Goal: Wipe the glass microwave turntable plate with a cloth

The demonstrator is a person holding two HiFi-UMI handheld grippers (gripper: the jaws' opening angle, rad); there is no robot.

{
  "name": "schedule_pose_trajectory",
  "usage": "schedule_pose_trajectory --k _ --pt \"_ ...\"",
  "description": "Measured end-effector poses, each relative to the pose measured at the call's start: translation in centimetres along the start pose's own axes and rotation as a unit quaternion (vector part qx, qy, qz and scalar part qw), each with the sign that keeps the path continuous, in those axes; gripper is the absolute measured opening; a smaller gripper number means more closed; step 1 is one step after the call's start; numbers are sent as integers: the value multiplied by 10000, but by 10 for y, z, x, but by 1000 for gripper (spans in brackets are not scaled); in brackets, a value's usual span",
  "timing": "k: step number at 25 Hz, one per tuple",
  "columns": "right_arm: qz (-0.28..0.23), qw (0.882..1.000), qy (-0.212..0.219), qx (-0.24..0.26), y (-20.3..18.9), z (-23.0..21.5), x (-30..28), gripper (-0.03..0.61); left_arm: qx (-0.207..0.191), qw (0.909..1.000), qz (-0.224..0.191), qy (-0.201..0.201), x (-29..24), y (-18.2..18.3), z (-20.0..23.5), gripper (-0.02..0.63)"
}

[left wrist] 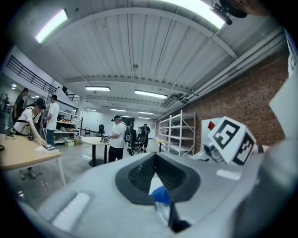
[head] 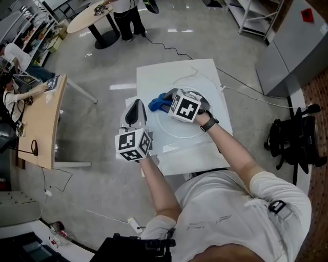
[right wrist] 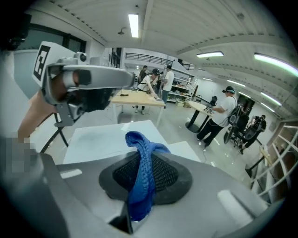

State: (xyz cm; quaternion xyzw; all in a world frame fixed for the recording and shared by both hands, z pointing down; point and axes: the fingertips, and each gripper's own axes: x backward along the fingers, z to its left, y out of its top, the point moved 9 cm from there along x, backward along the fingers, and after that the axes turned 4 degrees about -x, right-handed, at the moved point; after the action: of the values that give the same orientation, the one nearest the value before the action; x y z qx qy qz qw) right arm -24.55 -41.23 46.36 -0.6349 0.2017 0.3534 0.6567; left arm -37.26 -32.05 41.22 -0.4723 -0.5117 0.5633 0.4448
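Observation:
The round glass turntable plate [head: 179,135] lies flat on the white table [head: 174,71]. A blue cloth [head: 158,104] hangs over the plate's left rim. My right gripper [head: 166,102] reaches in from the right and is shut on the cloth; in the right gripper view the blue cloth [right wrist: 139,186] is bunched between the jaws of the right gripper [right wrist: 144,153] and sticks up past them. My left gripper [head: 136,105] hovers just left of the plate, pointing away from me, its jaws together at the tips with nothing held. In the left gripper view the left gripper [left wrist: 155,158] shows a bit of blue cloth [left wrist: 160,195] through its gap.
A wooden desk [head: 43,123] stands to the left with a person seated at it. A round table [head: 92,15] with a person beside it is at the back. A black chair [head: 294,138] stands to the right. A cable [head: 246,92] runs across the floor.

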Motion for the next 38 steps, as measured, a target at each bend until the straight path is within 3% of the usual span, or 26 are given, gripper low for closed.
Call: schedule_pose_trajectory --k 5,12,16,22,30,34,38 --pt "166 9970 -731 -199 -21 -49 14 60 -27 10000 25 3 -1 1 1 3" --pt "548 9898 -1009 -845 -84 -72 69 61 -22 9999 -24 -131 -4 4 -4 3" --pt "636 9909 -764 -905 -103 -57 98 61 -45 9998 -53 -211 -10 6 -10 3" --pt "782 9953 -201 -544 -111 -8 120 61 -57 9997 -24 -247 -16 5 -21 3" --pt "527 9941 944 132 -67 66 88 61 -38 9999 -17 -161 -9 5 -18 3" --pt "464 9935 945 428 -46 73 59 61 -10 10000 -40 -39 -5 4 -18 3" --pt "311 9961 658 490 -26 61 37 64 -15 10000 -65 33 -1 5 -17 3"
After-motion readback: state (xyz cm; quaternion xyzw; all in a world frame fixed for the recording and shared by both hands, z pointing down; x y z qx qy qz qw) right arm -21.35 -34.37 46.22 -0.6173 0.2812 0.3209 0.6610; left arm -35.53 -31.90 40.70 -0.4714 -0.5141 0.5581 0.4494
